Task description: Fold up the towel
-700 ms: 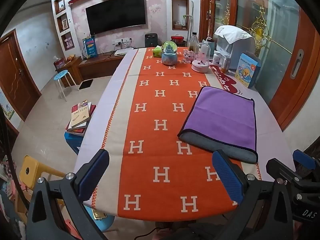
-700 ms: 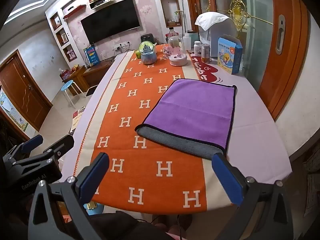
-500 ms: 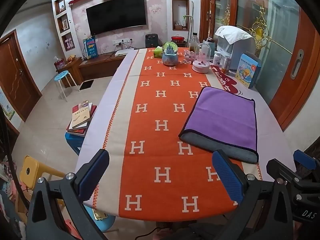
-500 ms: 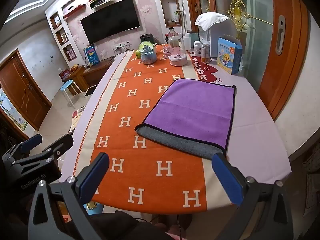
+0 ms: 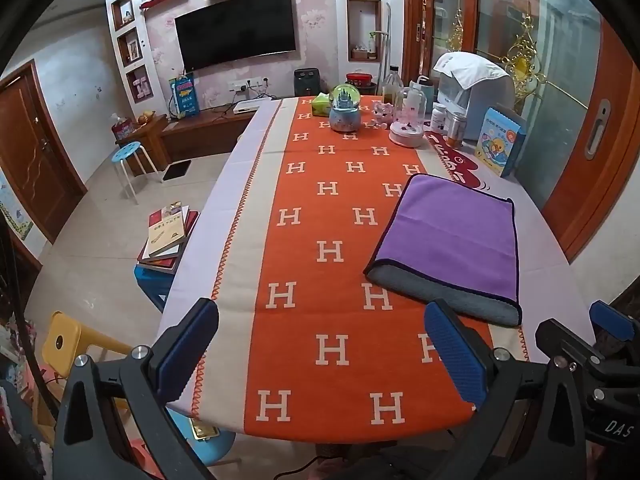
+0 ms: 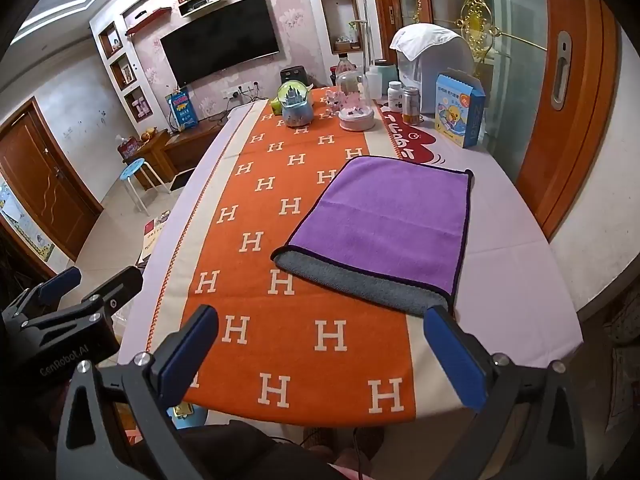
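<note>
A purple towel (image 5: 452,236) with a grey underside and dark edging lies folded flat on the right part of the table; it also shows in the right wrist view (image 6: 384,224). A grey strip shows along its near edge. My left gripper (image 5: 320,344) is open and empty over the table's near end, left of the towel. My right gripper (image 6: 320,352) is open and empty, just short of the towel's near edge. Each gripper shows at the edge of the other's view.
The table carries an orange H-patterned runner (image 5: 332,252). At its far end stand a snow globe (image 5: 345,108), a glass dome (image 5: 408,120), bottles and a blue box (image 5: 498,142). Books (image 5: 168,232), stools and a yellow chair (image 5: 68,344) are on the left floor.
Both views have shifted very slightly; the towel sits a touch lower in the frames. The towel and both open grippers are otherwise unchanged.
</note>
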`<state>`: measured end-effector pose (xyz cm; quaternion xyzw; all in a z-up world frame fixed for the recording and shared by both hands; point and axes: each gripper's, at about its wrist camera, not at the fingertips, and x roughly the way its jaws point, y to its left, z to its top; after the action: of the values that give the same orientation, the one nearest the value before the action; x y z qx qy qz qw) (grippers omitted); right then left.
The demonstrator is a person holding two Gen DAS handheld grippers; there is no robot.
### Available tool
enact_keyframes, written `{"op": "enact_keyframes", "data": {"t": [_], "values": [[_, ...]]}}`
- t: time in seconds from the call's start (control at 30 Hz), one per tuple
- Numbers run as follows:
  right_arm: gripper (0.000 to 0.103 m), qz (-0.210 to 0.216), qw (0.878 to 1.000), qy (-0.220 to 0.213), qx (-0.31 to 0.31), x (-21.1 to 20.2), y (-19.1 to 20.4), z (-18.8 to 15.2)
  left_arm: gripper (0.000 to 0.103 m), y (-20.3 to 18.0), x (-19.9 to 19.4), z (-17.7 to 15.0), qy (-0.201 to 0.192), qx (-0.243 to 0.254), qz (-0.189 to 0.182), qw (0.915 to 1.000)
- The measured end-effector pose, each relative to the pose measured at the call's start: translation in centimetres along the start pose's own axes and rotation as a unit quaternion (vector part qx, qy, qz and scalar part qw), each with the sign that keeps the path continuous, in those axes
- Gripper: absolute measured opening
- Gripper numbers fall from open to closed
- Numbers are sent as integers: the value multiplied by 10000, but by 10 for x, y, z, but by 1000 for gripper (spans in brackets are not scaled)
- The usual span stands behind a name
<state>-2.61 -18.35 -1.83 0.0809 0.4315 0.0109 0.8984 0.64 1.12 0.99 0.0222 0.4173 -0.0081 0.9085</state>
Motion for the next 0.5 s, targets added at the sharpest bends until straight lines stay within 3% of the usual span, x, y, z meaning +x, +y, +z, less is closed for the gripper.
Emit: {"op": "enact_keyframes", "data": {"t": [0.5], "values": [[103,-37,10000,25,56,3,7,-3,102,7,3,-11,-12,33,62,10000]]}}
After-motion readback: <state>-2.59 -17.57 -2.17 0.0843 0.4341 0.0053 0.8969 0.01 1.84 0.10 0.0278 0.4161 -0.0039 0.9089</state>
